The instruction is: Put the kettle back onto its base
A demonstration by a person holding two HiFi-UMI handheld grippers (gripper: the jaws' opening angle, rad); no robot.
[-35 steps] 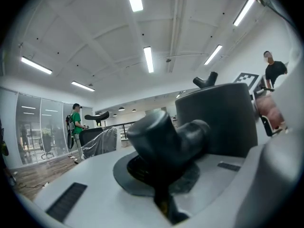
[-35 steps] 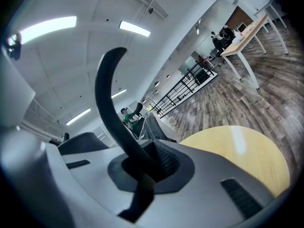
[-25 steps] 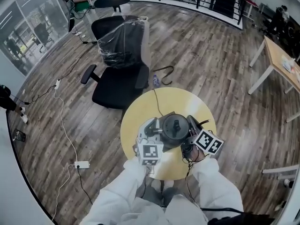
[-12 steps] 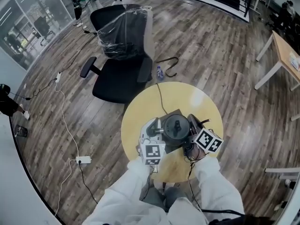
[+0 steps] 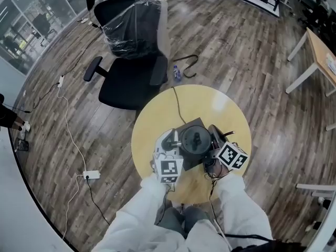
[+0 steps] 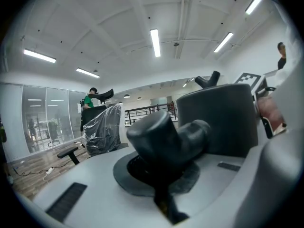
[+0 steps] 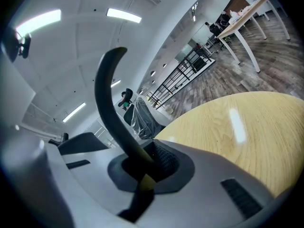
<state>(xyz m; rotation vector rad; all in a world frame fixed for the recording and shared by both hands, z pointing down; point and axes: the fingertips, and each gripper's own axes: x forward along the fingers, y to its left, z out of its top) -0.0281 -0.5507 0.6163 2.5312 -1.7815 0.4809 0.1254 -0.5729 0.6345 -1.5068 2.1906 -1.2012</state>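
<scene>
A dark kettle (image 5: 196, 140) with a knobbed lid stands over its black square base (image 5: 184, 126) on the round yellow table (image 5: 157, 121); I cannot tell whether it rests on the base. My left gripper (image 5: 172, 142) is at the kettle's left side. In the left gripper view, the left gripper (image 6: 163, 184) is shut on a dark stubby spout (image 6: 159, 137), with the kettle body (image 6: 219, 120) behind. My right gripper (image 5: 214, 139) is at the kettle's right. In the right gripper view, the right gripper (image 7: 141, 177) is shut on the thin curved handle (image 7: 110, 106).
A black cord (image 5: 176, 106) runs from the base over the table's far edge. Behind the table stands a black office chair (image 5: 134, 46) wrapped in plastic. A bottle (image 5: 177, 73) lies on the wood floor. A wooden desk (image 5: 320, 51) is at far right.
Both grippers have come down with the kettle between them. The kettle now looks smaller and sits lower over the black base.
</scene>
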